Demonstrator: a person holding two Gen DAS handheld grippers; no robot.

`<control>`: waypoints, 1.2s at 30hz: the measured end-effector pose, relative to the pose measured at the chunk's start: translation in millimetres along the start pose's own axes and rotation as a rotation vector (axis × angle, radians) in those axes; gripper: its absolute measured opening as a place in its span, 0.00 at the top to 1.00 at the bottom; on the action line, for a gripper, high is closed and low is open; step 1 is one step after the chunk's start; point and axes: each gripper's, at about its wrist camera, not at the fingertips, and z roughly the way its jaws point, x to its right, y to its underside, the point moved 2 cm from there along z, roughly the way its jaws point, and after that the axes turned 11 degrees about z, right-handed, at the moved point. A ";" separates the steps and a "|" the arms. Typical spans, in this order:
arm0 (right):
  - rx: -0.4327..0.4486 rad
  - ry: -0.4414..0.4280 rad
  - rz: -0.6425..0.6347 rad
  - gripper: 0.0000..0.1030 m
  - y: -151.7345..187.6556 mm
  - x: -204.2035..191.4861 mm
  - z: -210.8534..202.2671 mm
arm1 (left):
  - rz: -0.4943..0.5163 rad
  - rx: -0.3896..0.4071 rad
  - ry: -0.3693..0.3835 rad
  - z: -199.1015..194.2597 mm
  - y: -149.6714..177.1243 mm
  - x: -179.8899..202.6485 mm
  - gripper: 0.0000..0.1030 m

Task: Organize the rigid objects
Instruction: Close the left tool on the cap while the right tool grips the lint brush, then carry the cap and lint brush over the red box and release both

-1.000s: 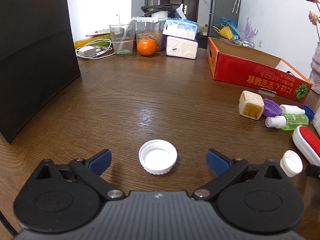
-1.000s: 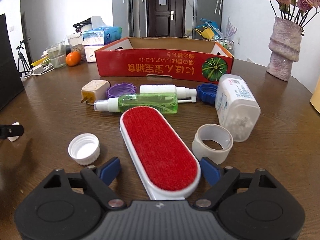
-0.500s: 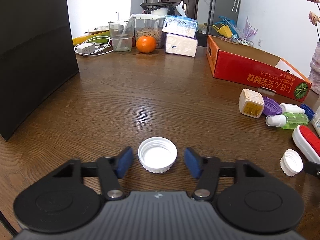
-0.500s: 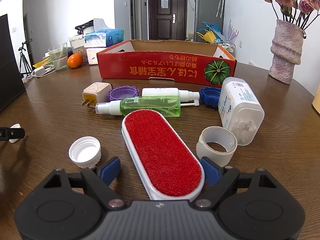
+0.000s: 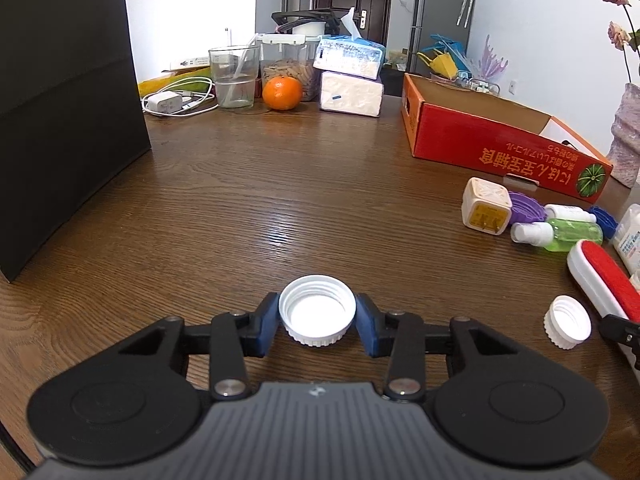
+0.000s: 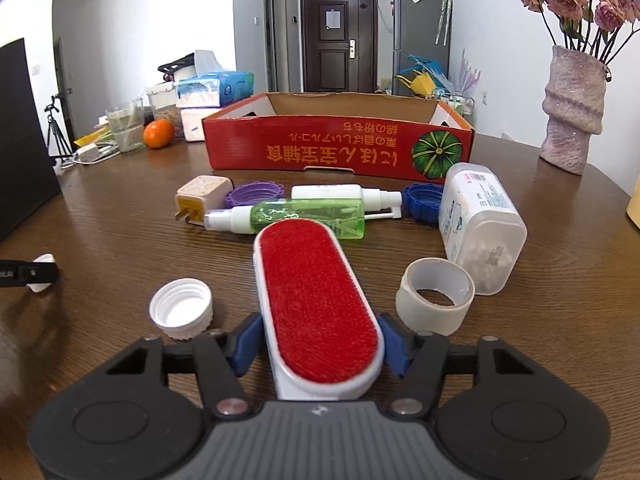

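In the left wrist view my left gripper (image 5: 317, 322) is shut on a white bottle cap (image 5: 317, 312) that rests open side up on the brown wooden table (image 5: 280, 200). My right gripper (image 6: 320, 346) has its jaws closing on the near end of a red lint brush (image 6: 316, 304); both blue pads touch its white rim. A second white cap (image 6: 182, 308) lies just left of that brush. A red cardboard box (image 6: 336, 152) stands open behind the cluster of items.
Beyond the brush lie a green spray bottle (image 6: 304, 216), a white spray bottle (image 6: 340, 192), a purple lid (image 6: 256, 194), a blue lid (image 6: 422, 200) and a plug adapter (image 6: 202, 196). A tape roll (image 6: 436, 296), swab box (image 6: 480, 232) and vase (image 6: 572, 112) are right.
My left gripper's jaws closed from wide open onto the white cap. My right gripper's jaws came in against the sides of the lint brush. Neither hand shifted noticeably.
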 end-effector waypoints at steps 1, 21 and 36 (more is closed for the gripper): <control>-0.001 -0.008 0.000 0.43 0.2 -0.1 -0.9 | 0.002 0.002 0.002 -1.2 -0.1 1.5 0.60; 0.075 -0.078 -0.015 0.46 -9.6 -3.1 -31.4 | 0.020 0.086 0.047 -35.7 -27.1 35.6 0.60; 0.158 -0.116 -0.028 0.46 -59.6 -7.7 -34.6 | 0.020 0.172 0.088 -43.8 -80.5 71.1 0.60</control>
